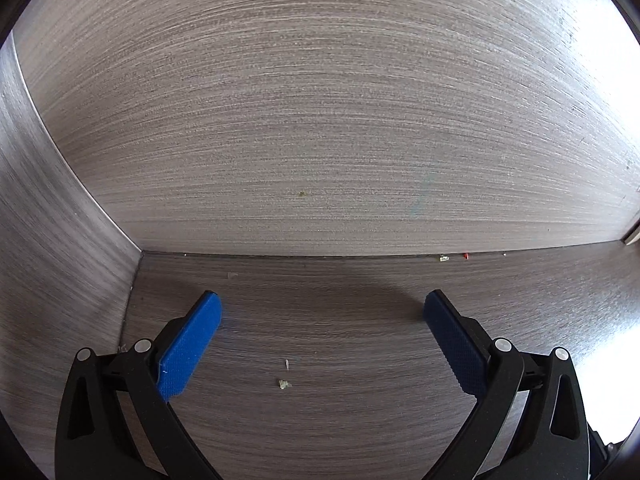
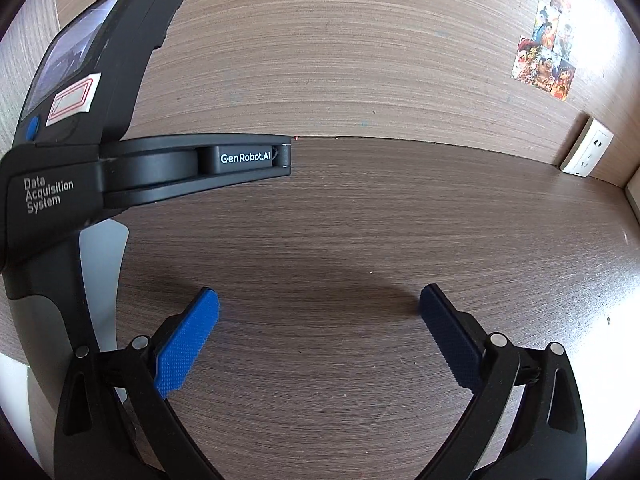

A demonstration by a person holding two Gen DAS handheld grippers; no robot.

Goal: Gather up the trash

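My left gripper (image 1: pixel 322 308) is open over a grey wood-grain desk (image 1: pixel 360 420), blue pads wide apart with nothing between them. A small pale scrap (image 1: pixel 284 385) and a thin sliver (image 1: pixel 287 364) lie on the desk between the fingers. Two more bits, a pale crumb (image 1: pixel 443 258) and a tiny red piece (image 1: pixel 465 256), sit where the desk meets the back wall. My right gripper (image 2: pixel 319 305) is also open and holds nothing. In the right wrist view, the left gripper's black body (image 2: pixel 160 168) shows side-on at the left. A tiny red speck (image 2: pixel 296 137) lies just past it.
Wood-grain walls close the desk at the back (image 1: pixel 320 120) and left (image 1: pixel 52 260). A white power socket (image 2: pixel 586 147) sits at the back right corner, with cartoon stickers (image 2: pixel 546 54) on the wall above it. A white surface (image 2: pixel 102 288) shows beyond the desk's left edge.
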